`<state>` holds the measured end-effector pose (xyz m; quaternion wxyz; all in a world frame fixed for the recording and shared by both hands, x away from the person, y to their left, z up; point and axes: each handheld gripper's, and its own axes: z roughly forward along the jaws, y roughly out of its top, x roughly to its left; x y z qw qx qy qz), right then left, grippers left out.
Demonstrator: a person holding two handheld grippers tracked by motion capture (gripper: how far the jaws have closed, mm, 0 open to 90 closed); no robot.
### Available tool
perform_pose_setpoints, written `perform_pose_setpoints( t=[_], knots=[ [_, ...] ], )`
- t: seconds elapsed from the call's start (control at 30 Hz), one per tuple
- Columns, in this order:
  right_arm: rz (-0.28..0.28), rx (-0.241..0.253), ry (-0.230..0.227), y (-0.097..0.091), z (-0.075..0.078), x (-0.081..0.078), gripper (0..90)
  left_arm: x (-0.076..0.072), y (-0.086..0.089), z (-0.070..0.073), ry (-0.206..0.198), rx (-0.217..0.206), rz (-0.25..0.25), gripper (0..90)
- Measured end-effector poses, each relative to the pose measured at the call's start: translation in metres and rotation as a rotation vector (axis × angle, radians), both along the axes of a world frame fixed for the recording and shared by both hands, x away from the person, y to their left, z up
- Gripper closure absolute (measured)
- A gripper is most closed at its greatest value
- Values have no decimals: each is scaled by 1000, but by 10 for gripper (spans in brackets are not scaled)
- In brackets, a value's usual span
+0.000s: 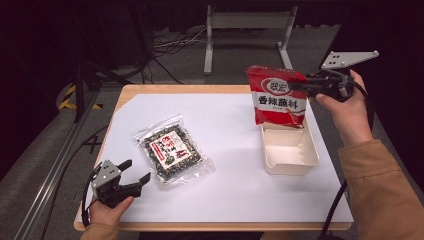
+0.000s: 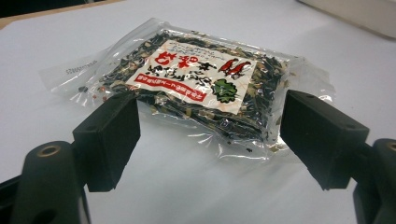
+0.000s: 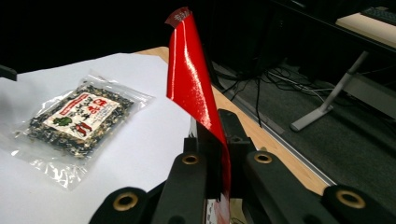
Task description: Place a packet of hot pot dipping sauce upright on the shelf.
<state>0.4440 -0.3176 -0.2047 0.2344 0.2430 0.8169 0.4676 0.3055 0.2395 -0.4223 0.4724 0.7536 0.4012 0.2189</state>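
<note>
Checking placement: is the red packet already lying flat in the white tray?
No, the right gripper holds the red packet upright above the white tray.

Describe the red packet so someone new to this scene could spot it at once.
Start at the white sheet covering the wooden table, then find the cream tray near its right edge. Upright above the tray's far end hangs the red packet, pinched by the right tongs; unlike the clear flat packet, it is glossy and opaque.

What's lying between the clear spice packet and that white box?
Nothing: between the clear packet and the white box, the high view shows bare white sheet.
</note>
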Motion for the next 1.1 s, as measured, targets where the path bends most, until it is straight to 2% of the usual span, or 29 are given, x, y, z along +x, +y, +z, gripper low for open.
perform_pose_setpoints(
  t=[0.23, 0.5, 1.03, 1.1],
  knots=[
    [-28, 0, -8, -13, -4, 7, 888, 0, 0, 0, -1, 1, 0, 207],
    [-17, 8, -27, -26, -9, 16, 888, 0, -1, 0, 2, 3, 0, 207],
    [9, 16, -3, -39, -35, 30, 887, 0, -1, -1, 3, 5, 0, 208],
    [12, 6, 5, -39, -39, 32, 887, 0, -1, -1, 6, 6, -1, 208]
  ],
)
